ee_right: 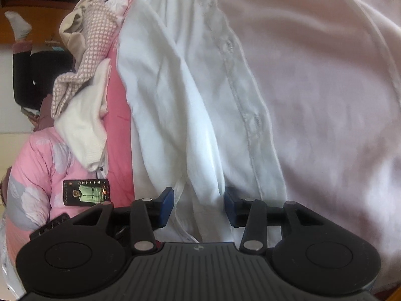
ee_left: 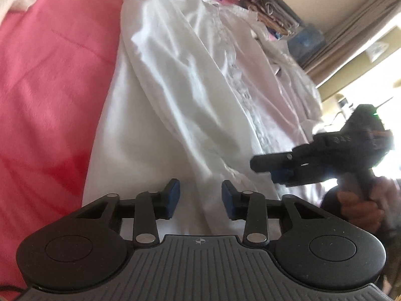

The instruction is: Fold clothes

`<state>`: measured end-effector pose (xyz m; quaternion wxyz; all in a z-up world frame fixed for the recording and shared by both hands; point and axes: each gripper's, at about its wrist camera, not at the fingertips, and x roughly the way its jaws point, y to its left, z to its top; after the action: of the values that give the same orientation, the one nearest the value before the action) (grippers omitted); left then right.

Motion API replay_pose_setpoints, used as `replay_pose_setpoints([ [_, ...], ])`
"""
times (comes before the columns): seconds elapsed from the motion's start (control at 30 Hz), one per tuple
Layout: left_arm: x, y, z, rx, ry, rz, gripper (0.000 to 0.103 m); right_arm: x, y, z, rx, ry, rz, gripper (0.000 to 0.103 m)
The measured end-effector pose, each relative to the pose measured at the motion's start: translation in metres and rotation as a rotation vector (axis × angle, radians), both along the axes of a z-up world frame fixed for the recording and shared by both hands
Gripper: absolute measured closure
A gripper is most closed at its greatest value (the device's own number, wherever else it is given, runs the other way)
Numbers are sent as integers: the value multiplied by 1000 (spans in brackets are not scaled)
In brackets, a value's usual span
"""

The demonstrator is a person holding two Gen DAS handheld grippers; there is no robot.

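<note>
A white shirt (ee_left: 180, 82) with a lace front placket lies on a pink blanket (ee_left: 50, 80). One sleeve is folded across its body. My left gripper (ee_left: 200, 198) is open and empty at the shirt's near hem. In the left wrist view my right gripper (ee_left: 273, 168) hovers at the shirt's right side, held in a hand. In the right wrist view the right gripper (ee_right: 199, 205) is open, its blue pads on either side of a fold of the white shirt (ee_right: 175, 100), not closed on it.
A heap of other clothes (ee_right: 82, 75) lies on the left in the right wrist view, with a phone (ee_right: 86, 192) showing a lit screen below it. A stack of folded fabric (ee_left: 270, 5) and curtains (ee_left: 351, 32) stand beyond the shirt.
</note>
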<state>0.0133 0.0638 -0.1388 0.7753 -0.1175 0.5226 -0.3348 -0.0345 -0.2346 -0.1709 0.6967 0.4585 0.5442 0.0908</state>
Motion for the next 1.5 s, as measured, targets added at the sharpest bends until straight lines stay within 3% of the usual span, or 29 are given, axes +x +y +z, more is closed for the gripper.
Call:
replay_pose_setpoints([
  [0.13,2,-15,1,30,-21,-19,73,0,5,3,-37,-22,39,60],
  [0.2,3,-16,-1,55,-24,-12,83,-2,7,3,-50,-28,55,64],
  [0.27,2,-17,-3,77,-29,1,98,-2,9,3,-71,-32,71,78],
  [0.33,2,-14,-2,85,-26,15,103,-1,12,3,-101,-34,96,91],
  [0.43,-1,-9,3,100,-32,18,103,0,14,5,-130,-35,121,94],
  [0.73,-7,-13,2,146,-49,-22,101,0,19,17,-211,-40,196,92],
  [0.83,-8,-7,9,149,-58,-27,89,1,21,22,-246,-46,221,79],
  [0.9,-5,2,19,152,-79,-15,88,7,16,42,-347,-93,244,64],
  [0.97,4,13,30,141,-98,7,86,13,11,62,-447,-143,267,61],
  [1.1,44,23,42,117,-136,92,83,59,-2,94,-546,-268,287,61],
  [1.23,104,23,37,90,-149,253,83,127,-7,105,-564,-379,276,61],
  [1.3,134,25,32,33,-121,333,83,165,-9,108,-561,-415,264,61],
  [1.5,199,33,12,-172,-29,506,83,261,-7,101,-546,-404,230,61],
])
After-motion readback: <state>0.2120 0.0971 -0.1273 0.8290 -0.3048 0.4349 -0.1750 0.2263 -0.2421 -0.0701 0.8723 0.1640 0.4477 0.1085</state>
